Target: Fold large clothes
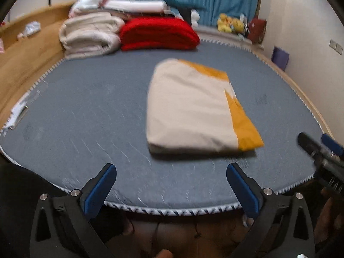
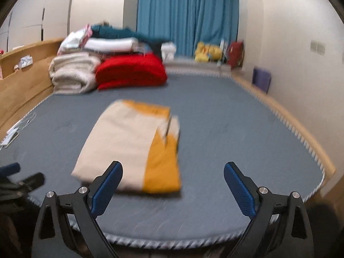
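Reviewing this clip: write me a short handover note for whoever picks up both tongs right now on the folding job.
Left tongs: open, empty, short of the near edge of the mattress.
Right tongs: open, empty, likewise clear of the cloth.
Cream and orange cloth: lies folded into a compact rectangle mid-mattress, nothing touching it.
Done: this piece looks fully folded and released.
Left: probably move it to the folded stack by the red blanket at the far end; no unfolded garment is in view.

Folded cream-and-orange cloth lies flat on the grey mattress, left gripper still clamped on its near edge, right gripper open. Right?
Not quite. The left gripper is open too, clear of the folded cloth, as the left wrist view shows. The cloth lies flat on the mattress; the right gripper is open.
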{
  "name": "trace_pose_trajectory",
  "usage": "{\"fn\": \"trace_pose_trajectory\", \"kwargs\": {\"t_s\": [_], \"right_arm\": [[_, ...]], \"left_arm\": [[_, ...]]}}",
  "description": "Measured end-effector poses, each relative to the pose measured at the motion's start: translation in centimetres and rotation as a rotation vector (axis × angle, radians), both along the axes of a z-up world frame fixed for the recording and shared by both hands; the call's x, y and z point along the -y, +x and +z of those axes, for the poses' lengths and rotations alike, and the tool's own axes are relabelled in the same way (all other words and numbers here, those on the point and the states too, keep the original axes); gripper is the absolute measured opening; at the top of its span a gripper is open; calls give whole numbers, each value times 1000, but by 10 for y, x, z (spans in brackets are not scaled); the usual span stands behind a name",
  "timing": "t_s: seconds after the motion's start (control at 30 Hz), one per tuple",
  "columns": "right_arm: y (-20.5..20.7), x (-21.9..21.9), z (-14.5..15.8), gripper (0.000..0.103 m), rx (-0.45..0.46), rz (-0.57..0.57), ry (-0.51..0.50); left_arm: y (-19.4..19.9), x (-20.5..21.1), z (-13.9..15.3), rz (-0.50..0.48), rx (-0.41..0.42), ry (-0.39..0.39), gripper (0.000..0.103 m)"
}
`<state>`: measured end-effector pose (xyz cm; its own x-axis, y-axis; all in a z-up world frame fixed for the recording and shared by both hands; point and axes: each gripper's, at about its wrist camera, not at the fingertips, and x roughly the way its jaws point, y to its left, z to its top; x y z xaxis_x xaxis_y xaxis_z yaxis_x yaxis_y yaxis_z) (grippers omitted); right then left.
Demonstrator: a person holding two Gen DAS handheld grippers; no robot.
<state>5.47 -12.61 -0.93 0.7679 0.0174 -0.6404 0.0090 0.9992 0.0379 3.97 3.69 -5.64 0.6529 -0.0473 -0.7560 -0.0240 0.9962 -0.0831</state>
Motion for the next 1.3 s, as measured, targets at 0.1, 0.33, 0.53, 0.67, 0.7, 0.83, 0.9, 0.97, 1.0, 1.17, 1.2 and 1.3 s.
{"fn": "trace_pose_trajectory", "kwargs": {"t_s": [0.1,0.33,0.53,0.67,0.7,0.83,0.9,0.97,1.0,1.17,1.2,1.3], "right_arm": [[-8,0,-19,95,-70,36,8],[9,18,-50,95,-132,17,44],[15,8,-48,95,-117,51,36],[16,1,-48,95,-100,73,11],[16,1,-48,95,-100,76,9],[16,-2,-47,95,-95,87,7],[16,-4,-47,95,-94,88,1],[16,-3,-47,95,-93,86,2],[17,-3,-47,95,-94,86,4],[17,-4,-48,95,-95,80,1],[17,-4,-48,95,-95,79,1],[17,-4,-48,95,-95,78,1]], "left_arm": [[3,5,3,9,21,19,102],[6,8,-1,5,7,-15,102],[5,12,1,14,22,0,102],[6,13,0,16,24,3,102],[6,14,-1,14,19,3,102],[8,16,-2,10,13,-2,102],[8,17,-1,12,22,4,102],[8,18,0,12,29,9,102],[8,19,1,11,33,11,102],[9,21,1,10,35,9,102],[10,21,0,10,34,8,102],[10,21,1,13,37,7,102]]}}
